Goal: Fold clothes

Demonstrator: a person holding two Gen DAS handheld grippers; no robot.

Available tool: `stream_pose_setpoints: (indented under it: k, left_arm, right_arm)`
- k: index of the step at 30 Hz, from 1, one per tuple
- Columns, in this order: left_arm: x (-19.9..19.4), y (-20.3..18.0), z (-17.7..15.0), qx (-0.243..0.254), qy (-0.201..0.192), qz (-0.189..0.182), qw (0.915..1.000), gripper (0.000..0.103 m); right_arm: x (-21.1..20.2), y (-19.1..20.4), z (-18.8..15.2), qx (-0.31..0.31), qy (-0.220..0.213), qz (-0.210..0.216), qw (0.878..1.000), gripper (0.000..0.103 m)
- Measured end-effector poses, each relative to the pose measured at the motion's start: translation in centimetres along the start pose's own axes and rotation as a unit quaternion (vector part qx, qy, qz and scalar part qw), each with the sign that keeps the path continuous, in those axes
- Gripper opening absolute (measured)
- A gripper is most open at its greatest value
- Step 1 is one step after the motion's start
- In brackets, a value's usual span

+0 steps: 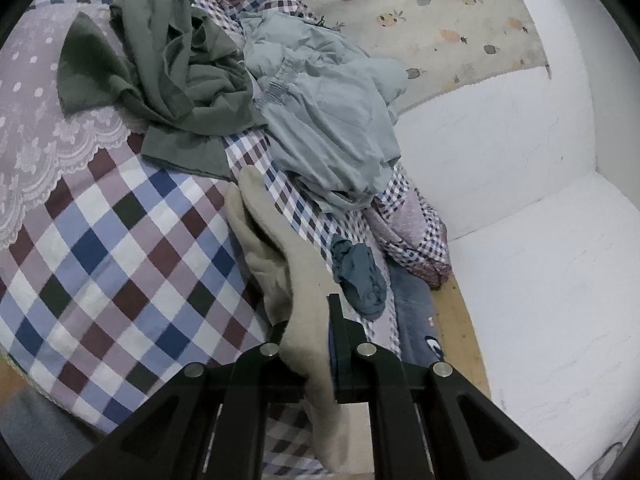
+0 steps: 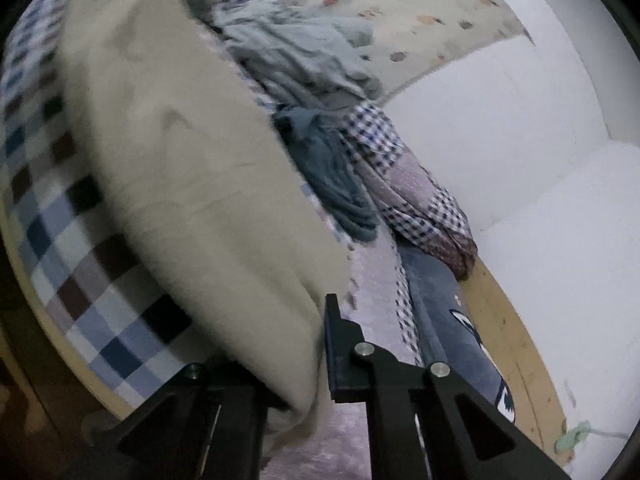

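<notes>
A beige fleece garment (image 1: 276, 248) runs from the checked bedcover (image 1: 120, 264) down between the fingers of my left gripper (image 1: 308, 320), which is shut on it. In the right wrist view the same beige garment (image 2: 192, 168) hangs as a broad sheet across the left half, and my right gripper (image 2: 304, 328) is shut on its lower edge. Further back on the bed lie a crumpled grey-green garment (image 1: 176, 80) and a light blue garment (image 1: 328, 120). A small dark teal piece (image 1: 360, 276) sits just right of the left gripper.
The bed's right edge drops to a wooden rail (image 1: 456, 320) beside a white padded wall (image 1: 540, 240). A pineapple-print cloth (image 1: 432, 12) lies at the far right. A bunched lilac checked quilt (image 2: 420, 200) and a dark blue printed fabric (image 2: 448, 320) lie along the bed edge.
</notes>
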State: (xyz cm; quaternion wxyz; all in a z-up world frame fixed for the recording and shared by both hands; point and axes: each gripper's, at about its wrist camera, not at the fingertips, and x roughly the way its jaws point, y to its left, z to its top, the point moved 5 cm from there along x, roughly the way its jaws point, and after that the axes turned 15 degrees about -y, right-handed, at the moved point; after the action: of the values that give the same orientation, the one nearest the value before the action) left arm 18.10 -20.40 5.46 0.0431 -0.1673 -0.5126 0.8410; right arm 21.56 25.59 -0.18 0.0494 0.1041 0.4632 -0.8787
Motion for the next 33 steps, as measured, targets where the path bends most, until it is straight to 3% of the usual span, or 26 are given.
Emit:
stream_pose_setpoints:
  k: [8, 23, 27, 33]
  left_arm:
    - [-2.8, -2.8, 0.6, 0.008, -0.011, -0.025, 0.9996, 0.006]
    - [-12.9, -11.3, 5.3, -0.009, -0.056, -0.089, 0.9944, 0.007]
    - [-13.1, -12.0, 6.0, -0.001, -0.055, -0.081, 0.9952, 0.007]
    - [-9.0, -9.2, 5.9, -0.015, -0.037, -0.043, 0.9983, 0.007]
  right_arm:
    - [-3.1, -5.5, 4.6, 0.042, -0.035, -0.026, 0.998, 0.005]
    - [-12.3, -17.5, 13.1, 0.084, -0.097, -0.069, 0.989, 0.005]
    - [-12.5, -18.8, 14.6, 0.094, -0.104, -0.067, 0.988, 0.005]
    - [-7.9, -17.1, 13.5, 0.106, -0.074, -0.032, 0.991, 0.005]
